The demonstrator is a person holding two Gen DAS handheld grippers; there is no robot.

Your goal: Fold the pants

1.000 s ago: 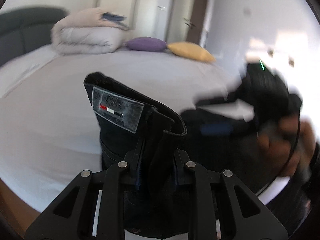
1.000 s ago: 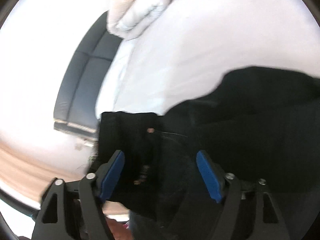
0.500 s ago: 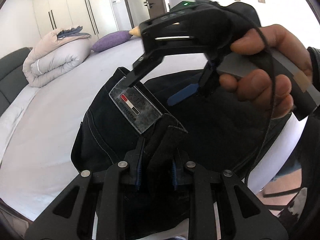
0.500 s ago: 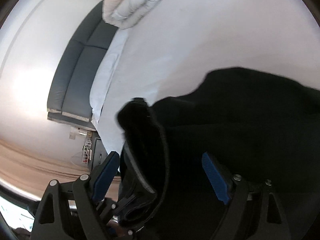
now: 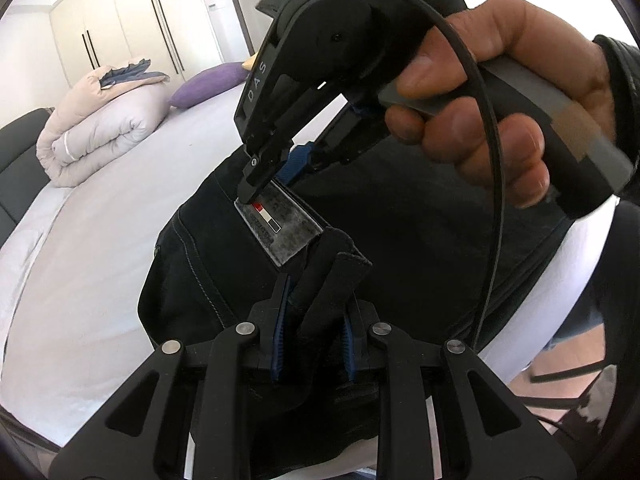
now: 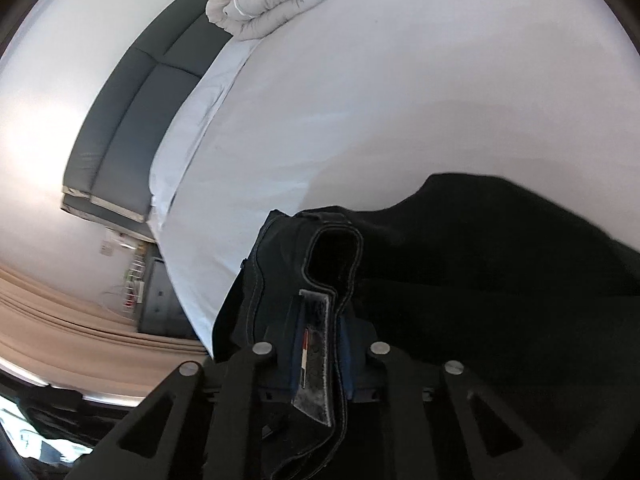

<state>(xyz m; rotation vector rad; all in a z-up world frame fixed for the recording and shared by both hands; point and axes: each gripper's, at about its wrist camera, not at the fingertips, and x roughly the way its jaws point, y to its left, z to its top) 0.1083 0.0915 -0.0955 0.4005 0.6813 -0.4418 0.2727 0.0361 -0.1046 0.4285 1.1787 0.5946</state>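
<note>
Closest to the left cam, the left hand-held gripper (image 5: 314, 332) is clamped narrow on a bunched fold of the pants (image 5: 224, 248), blue pads pinching the dark waistband w/ fabric sticking up between them. Just beyond, the grey brand patch (image 5: 280, 224) w/ its red/white/dark stripe sits on the waistband, tilted. Right hand-held gripper (image 5: 266, 184) comes down from above onto the far end of that patch; its jaws have just been closing and now pinch the waistband there, as the right cam confirms: patch and stitched band edge sit squeezed between its pads (image 6: 320, 360). A person's hand (image 5: 480, 112) wraps the grey handle at upper right, a black cable (image 5: 486, 160) looping down in front of it, and hand plus tool body block most of the room behind. Pants hang off the near edge of the bed (image 5: 80, 220), the rest of the dark cloth spread on the pale sheet to the right. Farther back: rolled duvet (image 5: 100, 116), purple pillow (image 5: 208, 84), a sliver of yellow pillow mostly hidden by the tool, dark grey headboard (image 6: 132, 112) at left, wardrobe doors (image 5: 132, 24) along the back wall.
</note>
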